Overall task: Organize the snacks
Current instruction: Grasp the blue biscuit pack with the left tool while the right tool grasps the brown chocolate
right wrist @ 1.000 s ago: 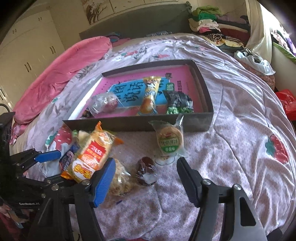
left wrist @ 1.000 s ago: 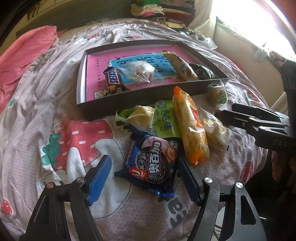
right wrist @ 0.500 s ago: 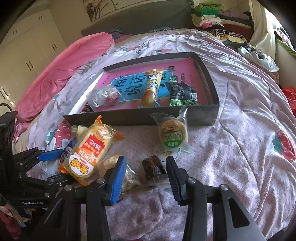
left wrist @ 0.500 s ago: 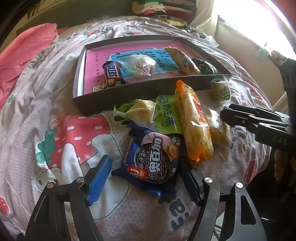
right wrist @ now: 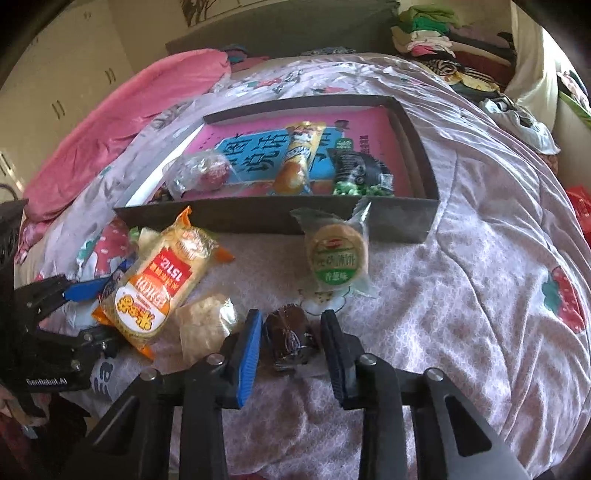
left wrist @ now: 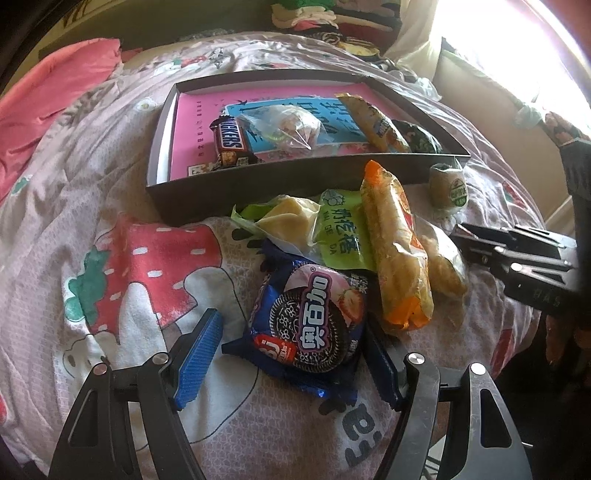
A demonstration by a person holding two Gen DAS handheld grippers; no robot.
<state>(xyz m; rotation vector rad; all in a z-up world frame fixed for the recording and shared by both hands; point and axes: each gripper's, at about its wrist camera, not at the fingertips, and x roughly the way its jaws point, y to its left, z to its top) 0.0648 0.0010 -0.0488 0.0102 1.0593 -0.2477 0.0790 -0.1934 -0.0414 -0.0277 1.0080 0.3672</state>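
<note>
A dark shallow box point(left wrist: 258, 181) with a pink lining lies on the bed and holds a Snickers bar point(left wrist: 231, 144), a clear-wrapped bun point(left wrist: 291, 125), a yellow stick pack point(right wrist: 299, 155) and a dark green pack point(right wrist: 356, 173). Loose snacks lie in front of it. My left gripper point(left wrist: 291, 354) is open around the blue Oreo pack point(left wrist: 310, 317), right pad touching it. My right gripper point(right wrist: 291, 343) has closed in on a small dark brown wrapped cake point(right wrist: 290, 338), pads at its sides.
An orange rice-cracker pack point(left wrist: 395, 243), a green pack point(left wrist: 340, 229), a pale pastry point(right wrist: 205, 325) and a round green-label biscuit point(right wrist: 338, 254) lie on the strawberry-print quilt. A pink duvet point(right wrist: 122, 125) is on the left, folded clothes point(right wrist: 428, 33) behind.
My right gripper has moved forward and narrowed from wide open around the brown cake. My left gripper has edged forward around the Oreo pack, still open.
</note>
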